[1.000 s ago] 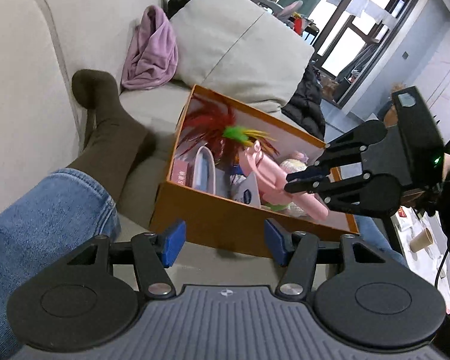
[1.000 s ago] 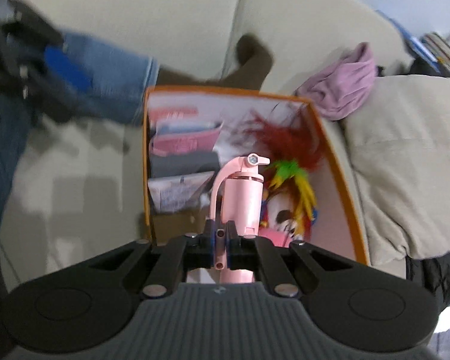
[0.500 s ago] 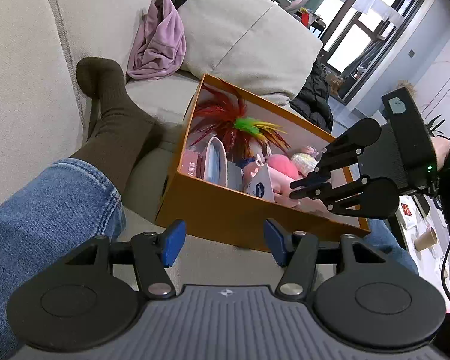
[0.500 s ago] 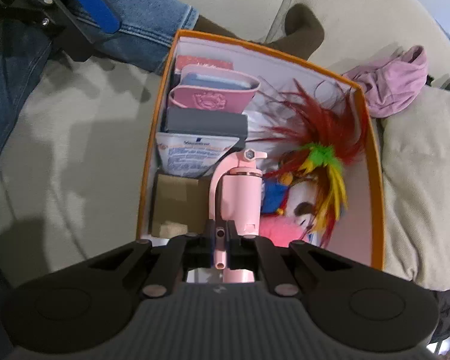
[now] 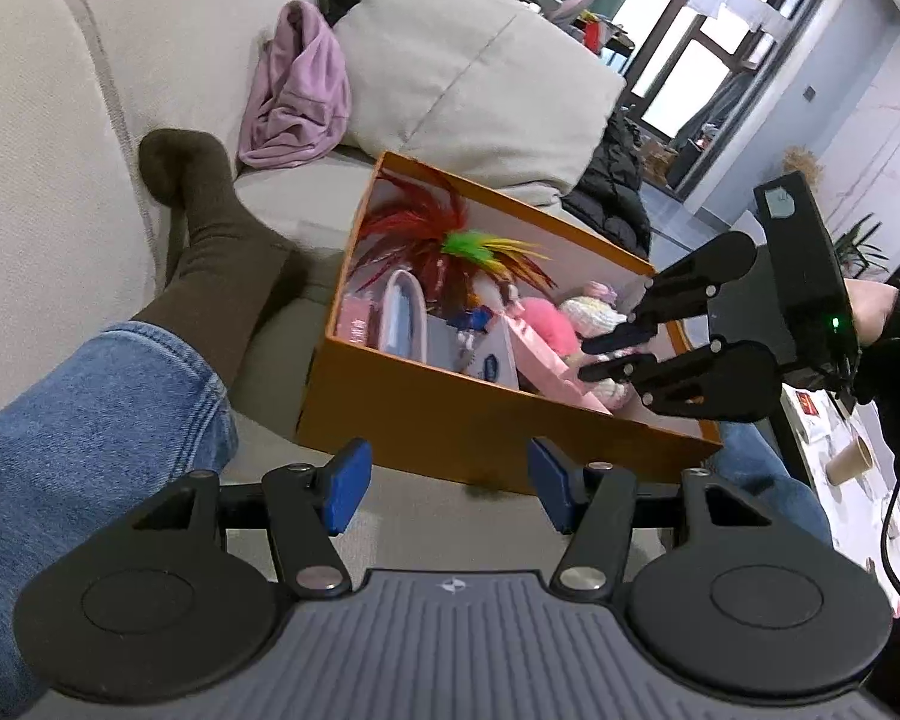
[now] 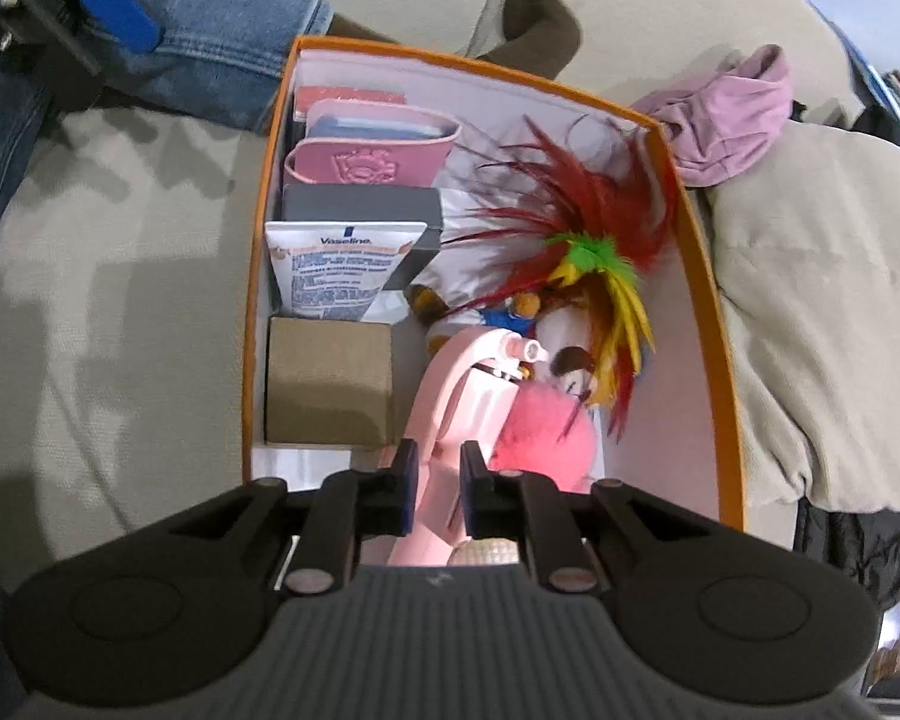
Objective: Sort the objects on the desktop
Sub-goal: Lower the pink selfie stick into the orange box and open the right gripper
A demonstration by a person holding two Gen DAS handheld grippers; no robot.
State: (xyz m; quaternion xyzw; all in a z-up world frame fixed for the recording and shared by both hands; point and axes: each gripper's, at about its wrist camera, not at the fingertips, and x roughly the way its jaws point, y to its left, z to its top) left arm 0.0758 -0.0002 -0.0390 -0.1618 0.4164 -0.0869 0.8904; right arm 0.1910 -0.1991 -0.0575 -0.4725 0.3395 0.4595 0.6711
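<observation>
Lowered since the earlier frame, the pink spray bottle now lies inside the orange box, beside the red pompom and below the feather toy. Right hand-held gripper straddles its body, jaws opening, pads just off it. Its long axis runs from the gripper toward 12 o'clock, nozzle at 1 o'clock. Left hand-held gripper waits open and empty, outside the box's near wall, farther away

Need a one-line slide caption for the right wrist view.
Right gripper, jaws opening around the pink fire-extinguisher-shaped bottle, lowers it into the orange cardboard box on a beige sofa.
</observation>
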